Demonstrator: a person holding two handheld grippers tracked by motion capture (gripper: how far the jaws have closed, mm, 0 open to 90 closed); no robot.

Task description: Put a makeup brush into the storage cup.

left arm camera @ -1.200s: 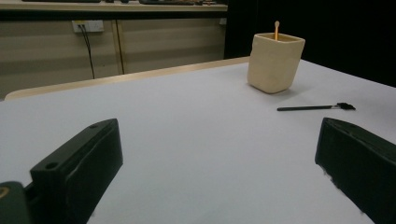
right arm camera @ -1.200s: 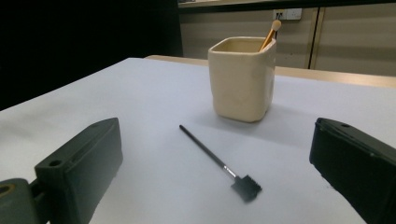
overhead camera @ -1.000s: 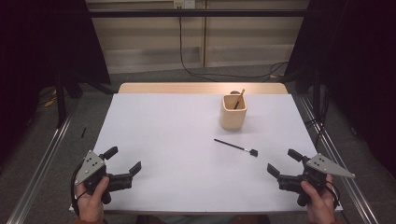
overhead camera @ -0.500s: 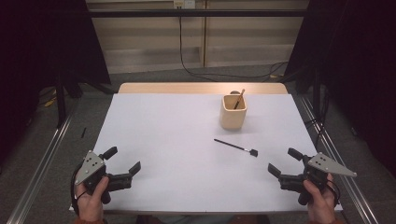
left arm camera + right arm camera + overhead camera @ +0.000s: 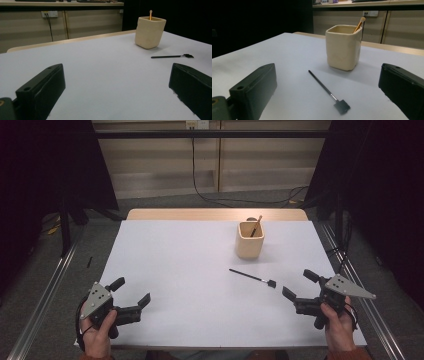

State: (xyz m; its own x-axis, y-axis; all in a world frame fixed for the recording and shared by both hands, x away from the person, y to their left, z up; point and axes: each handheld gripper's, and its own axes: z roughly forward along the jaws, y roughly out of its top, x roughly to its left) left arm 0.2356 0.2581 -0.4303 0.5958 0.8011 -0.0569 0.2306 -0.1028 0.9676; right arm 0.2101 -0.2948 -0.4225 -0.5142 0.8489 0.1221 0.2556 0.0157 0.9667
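Both claws unmoved, jaws apart

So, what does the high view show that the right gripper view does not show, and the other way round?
High view alone: both hands, the left gripper and the right gripper whole, both open, and all edges of the white table. Right gripper view alone: the flat toothed head of the black brush up close, and the cup's side wall. Both share the cup, the wooden stick leaning in it, and the black brush lying apart from the cup.
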